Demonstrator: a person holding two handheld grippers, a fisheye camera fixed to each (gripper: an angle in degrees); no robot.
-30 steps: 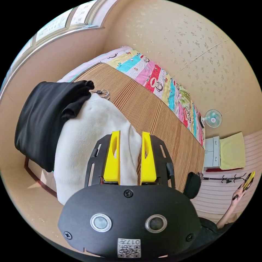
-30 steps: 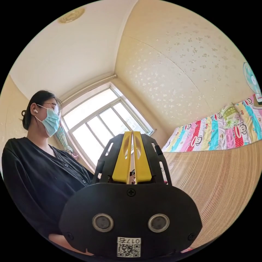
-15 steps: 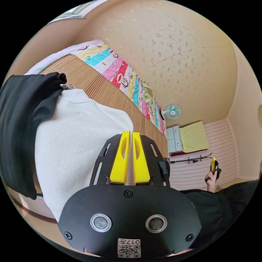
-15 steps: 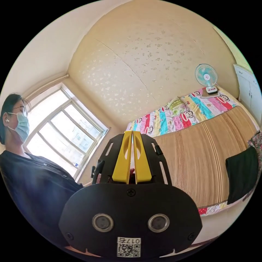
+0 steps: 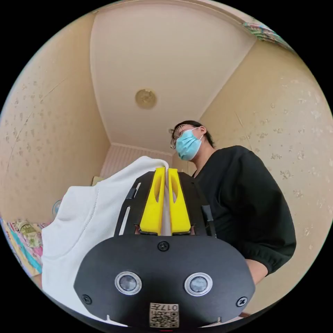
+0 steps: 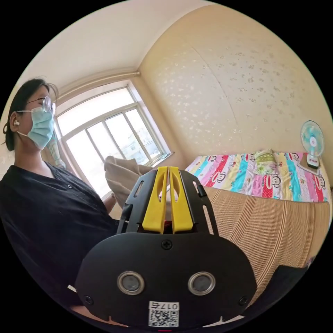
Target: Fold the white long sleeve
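White fleecy long-sleeve garment (image 5: 83,222) lifted in the air, draped down beside the black-and-yellow left gripper (image 5: 165,171), a strip of cloth pinched between its yellow jaws. Also seen as a bunched pale mass (image 6: 121,177) against the bright window (image 6: 111,135) in the right gripper view. Right gripper (image 6: 168,170) with jaws pressed together, nothing between them. Beyond, ribbed brown bamboo mat (image 6: 263,225) on the bed, striped cartoon-print quilt (image 6: 256,173) along the wall, small teal fan (image 6: 312,138).
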